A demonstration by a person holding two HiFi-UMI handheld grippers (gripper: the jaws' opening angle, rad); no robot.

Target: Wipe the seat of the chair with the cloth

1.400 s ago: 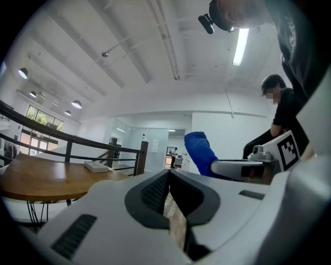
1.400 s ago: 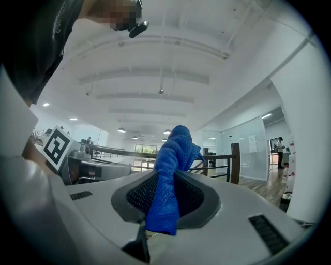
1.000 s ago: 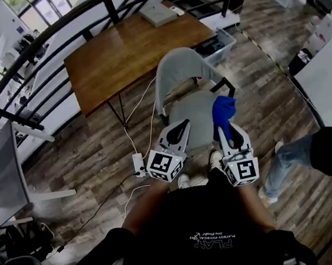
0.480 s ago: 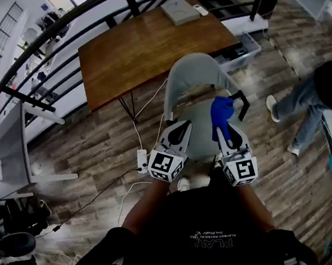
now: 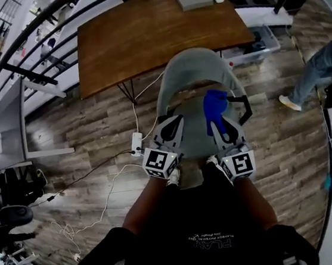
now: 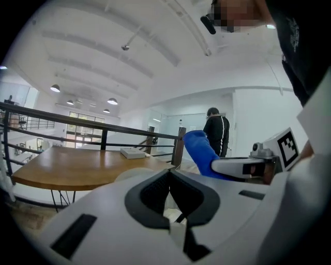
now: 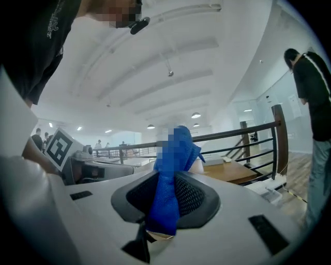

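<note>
Fingers of the right gripper (image 7: 165, 178) are clamped on the blue cloth (image 7: 178, 155), which stands out of them toward 12 o'clock as a crumpled tuft. The left gripper (image 6: 169, 173) has its fingers pressed together with nothing between them.

From the head view, both grippers hover over the front of the chair seat (image 5: 193, 131), the left gripper (image 5: 172, 119) at its 9 o'clock edge and the right gripper (image 5: 220, 121) at its 3 o'clock side. The cloth (image 5: 215, 105) sits just inside the black armrest (image 5: 245, 106); whether it touches the seat I cannot tell. Most bare seat lies toward 9 to 10 o'clock of the cloth, so the wipe likely runs that way, right gripper leading.

Beyond are the backrest (image 5: 197, 65), then the wooden worktop (image 5: 142, 33).
</note>
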